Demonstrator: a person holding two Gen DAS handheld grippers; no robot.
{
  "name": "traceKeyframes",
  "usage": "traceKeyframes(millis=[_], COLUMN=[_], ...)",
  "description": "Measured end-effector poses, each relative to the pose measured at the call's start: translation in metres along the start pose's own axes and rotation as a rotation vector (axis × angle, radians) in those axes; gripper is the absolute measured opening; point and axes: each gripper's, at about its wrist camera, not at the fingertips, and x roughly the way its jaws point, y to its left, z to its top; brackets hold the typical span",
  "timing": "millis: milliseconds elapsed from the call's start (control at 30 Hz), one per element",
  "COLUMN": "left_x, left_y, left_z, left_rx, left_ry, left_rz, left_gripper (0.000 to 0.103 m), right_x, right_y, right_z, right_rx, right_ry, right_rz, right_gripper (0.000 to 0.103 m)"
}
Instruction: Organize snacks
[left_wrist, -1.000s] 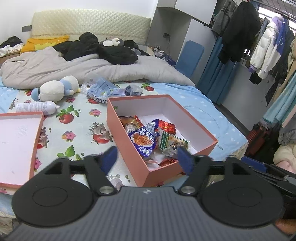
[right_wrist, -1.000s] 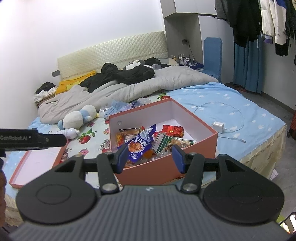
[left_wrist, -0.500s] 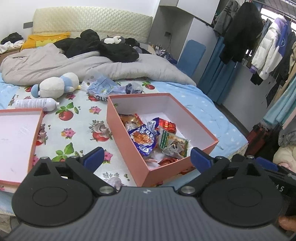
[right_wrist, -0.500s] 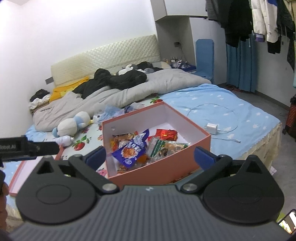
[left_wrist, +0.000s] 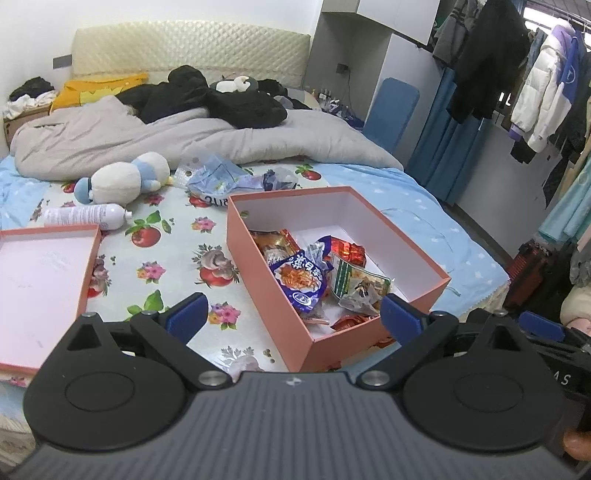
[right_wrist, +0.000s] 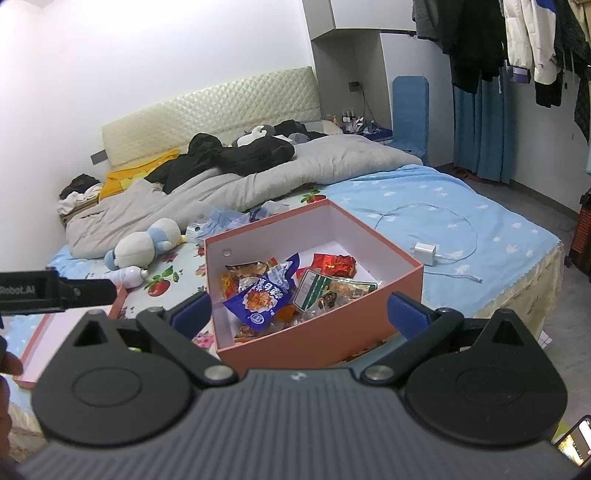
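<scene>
An open salmon-pink box (left_wrist: 258, 266) (right_wrist: 317, 343) rests on the bed and holds several snack packets. Among them are a blue packet (left_wrist: 301, 277) (right_wrist: 258, 299), a red one (left_wrist: 347, 251) (right_wrist: 334, 264) and a green-and-white one (left_wrist: 360, 282) (right_wrist: 332, 288). My left gripper (left_wrist: 291, 317) hovers in front of the box's near corner, wide open with nothing between its blue pads. My right gripper (right_wrist: 301, 308) hangs before the box's near wall, also wide open and empty. The box's lid (left_wrist: 40, 280) (right_wrist: 40, 339) lies upturned to the left.
A plush toy (left_wrist: 122, 179) (right_wrist: 144, 245), a white bottle (left_wrist: 85, 216) and crumpled plastic bags (left_wrist: 218, 181) lie beyond the box. A grey duvet (left_wrist: 166, 140) with dark clothes covers the head of the bed. A white charger (right_wrist: 424, 253) with its cable lies right of the box. Hanging clothes line the right wall.
Both grippers have opened from partly closed to fully wide. Neither hand has moved noticeably, and the box and snacks lie as before.
</scene>
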Motion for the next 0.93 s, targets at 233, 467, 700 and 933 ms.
traceKeyframes(millis=[233, 467, 700, 933], left_x=[-0.002, -0.0028, -0.0035, -0.0009], left_y=[-0.0003, -0.0011, -0.0014, -0.0039], left_z=[0.0063, 0.0071, 0.0053, 0.0035], left_rx=[0.003, 0.008, 0.01, 0.017], left_ry=[-0.013, -0.02, -0.025, -0.017], left_rz=[0.001, 0.012, 0.002, -0.015], left_gripper=[0.101, 0.101, 0.101, 0.101], right_x=[0.0004, 0.0011, 0.0011, 0.0028], right_y=[0.001, 0.0011, 0.0003, 0.0001], right_z=[0.0006, 0.0015, 0.0009, -0.0009], right_rx=[-0.014, -0.009, -0.004, -0.004], right_ry=[-0.004, -0.004, -0.003, 0.005], right_rz=[0.006, 0.007, 0.005, 0.008], right_gripper=[0.103, 0.103, 0.103, 0.103])
